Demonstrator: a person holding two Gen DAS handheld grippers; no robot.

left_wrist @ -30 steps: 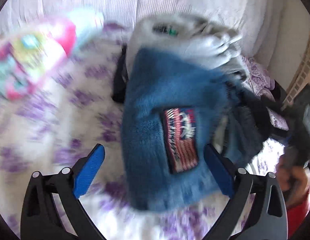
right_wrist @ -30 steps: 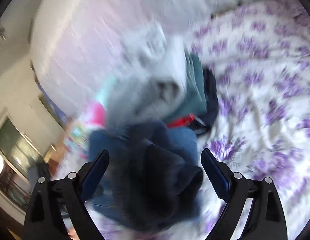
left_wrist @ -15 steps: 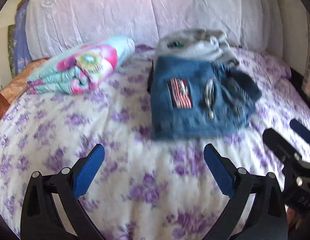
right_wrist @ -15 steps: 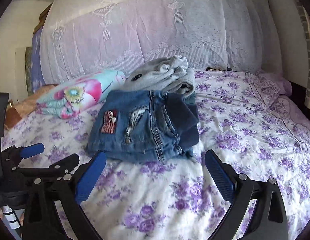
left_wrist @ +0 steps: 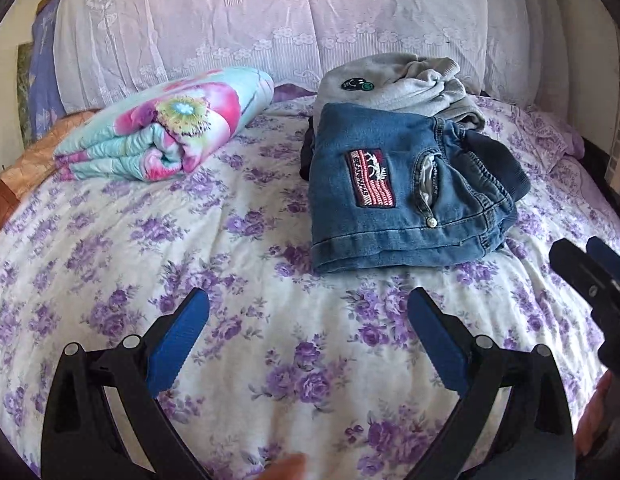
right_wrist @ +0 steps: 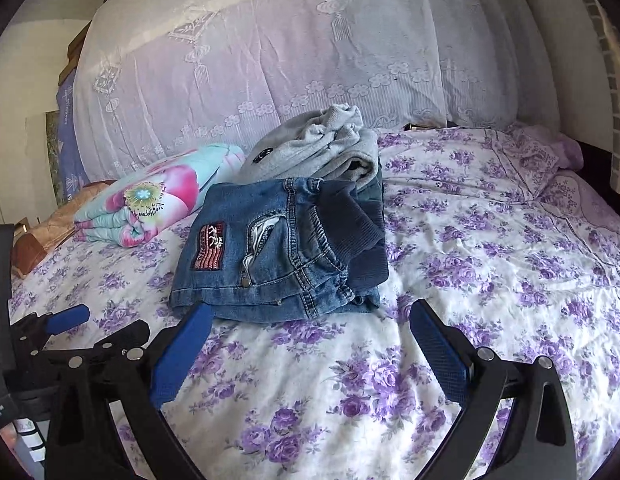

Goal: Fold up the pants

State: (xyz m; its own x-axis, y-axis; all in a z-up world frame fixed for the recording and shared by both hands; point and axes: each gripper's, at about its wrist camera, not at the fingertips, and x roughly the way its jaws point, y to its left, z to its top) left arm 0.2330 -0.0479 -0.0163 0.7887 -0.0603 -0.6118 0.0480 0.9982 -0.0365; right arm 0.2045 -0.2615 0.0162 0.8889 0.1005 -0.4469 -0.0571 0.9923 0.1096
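Jeans (left_wrist: 394, 192) lay folded at 12 o'clock on the stack; both grippers, left (left_wrist: 307, 334) and right (right_wrist: 305, 346), were held apart, empty; folding appeared finished.

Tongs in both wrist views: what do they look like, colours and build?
Both the left tongs and right tongs have black angular arms with silver rivets, and each finger carries a ribbed blue pad. No cables or sleeves show.
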